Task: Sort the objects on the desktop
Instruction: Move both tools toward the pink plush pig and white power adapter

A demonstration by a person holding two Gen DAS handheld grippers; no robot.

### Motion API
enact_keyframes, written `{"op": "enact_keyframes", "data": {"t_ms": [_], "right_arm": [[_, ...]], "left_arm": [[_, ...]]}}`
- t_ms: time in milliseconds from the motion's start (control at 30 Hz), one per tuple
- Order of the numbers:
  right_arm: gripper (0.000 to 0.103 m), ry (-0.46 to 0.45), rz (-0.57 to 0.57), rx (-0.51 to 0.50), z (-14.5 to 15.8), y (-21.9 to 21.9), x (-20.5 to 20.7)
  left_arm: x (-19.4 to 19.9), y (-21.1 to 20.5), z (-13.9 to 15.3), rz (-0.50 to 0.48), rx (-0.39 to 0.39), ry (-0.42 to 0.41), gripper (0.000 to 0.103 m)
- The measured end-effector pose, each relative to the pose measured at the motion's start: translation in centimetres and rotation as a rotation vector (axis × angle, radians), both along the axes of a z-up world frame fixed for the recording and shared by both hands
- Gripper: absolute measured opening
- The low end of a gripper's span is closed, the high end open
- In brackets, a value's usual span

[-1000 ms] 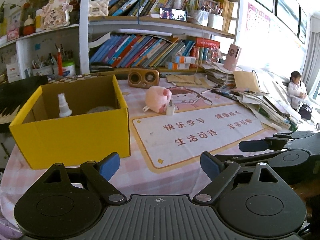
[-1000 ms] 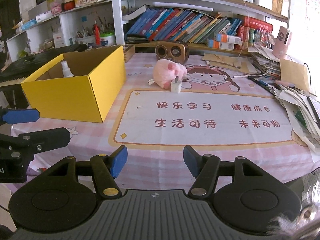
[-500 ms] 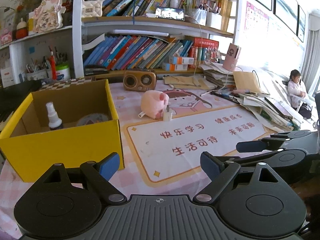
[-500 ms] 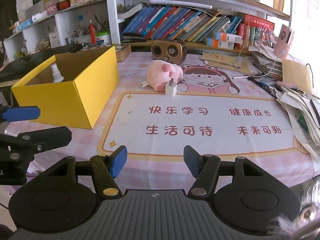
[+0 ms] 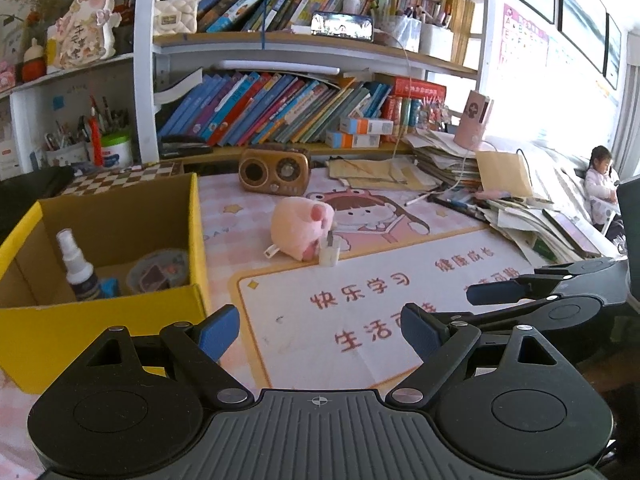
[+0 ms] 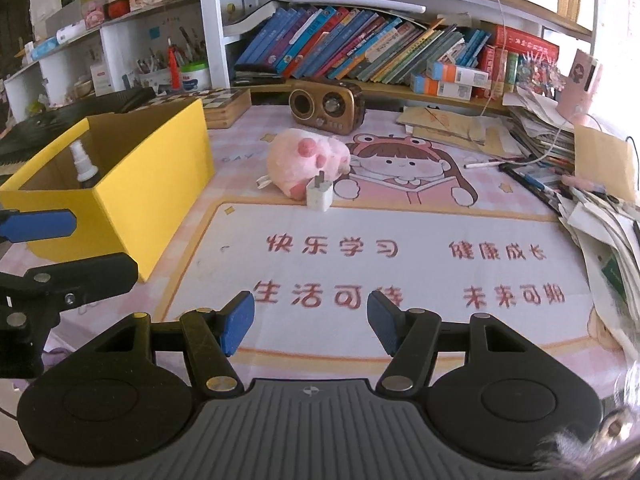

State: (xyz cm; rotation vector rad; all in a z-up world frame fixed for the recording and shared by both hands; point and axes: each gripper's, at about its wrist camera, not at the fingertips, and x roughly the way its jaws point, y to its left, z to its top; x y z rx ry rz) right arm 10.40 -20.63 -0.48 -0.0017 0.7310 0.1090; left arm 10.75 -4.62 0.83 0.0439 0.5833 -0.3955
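Observation:
A pink plush toy (image 5: 300, 226) (image 6: 306, 162) lies on the printed desk mat, with a white plug adapter (image 5: 330, 252) (image 6: 319, 194) standing just in front of it. At the left stands a yellow cardboard box (image 5: 100, 320) (image 6: 160, 168); inside are a small spray bottle (image 5: 78, 262) (image 6: 84, 162) and a round flat tin (image 5: 160, 272). My left gripper (image 5: 320, 330) is open and empty, near the box's front corner. My right gripper (image 6: 310, 316) is open and empty over the mat's near edge. Each gripper shows in the other's view, the right one (image 5: 528, 300) and the left one (image 6: 44, 248).
A brown retro radio (image 5: 275, 170) (image 6: 327, 105) sits behind the plush. Leaning books fill the shelf (image 6: 360, 56) at the back. Stacks of papers and pens (image 6: 580, 184) crowd the right side of the desk. A person (image 5: 600, 188) sits far right. A chequered board (image 6: 224, 104) lies behind the box.
Both grippers have moved forward over the desk, so the box, plush and adapter look nearer and larger. Their jaws have kept the same width.

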Motion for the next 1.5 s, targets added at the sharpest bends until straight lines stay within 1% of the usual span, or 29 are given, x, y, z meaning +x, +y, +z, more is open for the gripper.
{"op": "enact_keyframes", "data": {"t_ms": [333, 700, 967, 1167, 1400, 1500], "right_arm": [[0.060, 0.030, 0.066, 0.021, -0.3, -3.3, 4.5], [0.061, 0.046, 0.188, 0.065, -1.5, -5.2, 9.7], [0.061, 0.045, 0.290, 0.065, -2.9, -5.3, 13.3], [0.061, 0.025, 0.352, 0.060, -3.9, -5.2, 16.0], [0.060, 0.028, 0.433, 0.042, -5.2, -4.2, 18.9], [0.059, 0.026, 0.457, 0.024, -6.0, -3.5, 19.9]], "left_arm": [[2.3, -3.1, 0.0, 0.066, 0.026, 0.016, 0.090], [4.2, -5.3, 0.0, 0.165, 0.080, 0.055, 0.090], [5.2, -6.5, -0.1, 0.231, 0.118, 0.073, 0.090], [6.0, -7.1, -0.1, 0.286, 0.136, 0.084, 0.090], [6.8, -7.4, -0.3, 0.337, 0.149, 0.102, 0.090], [7.1, -7.7, -0.3, 0.351, 0.157, 0.105, 0.090]]}}
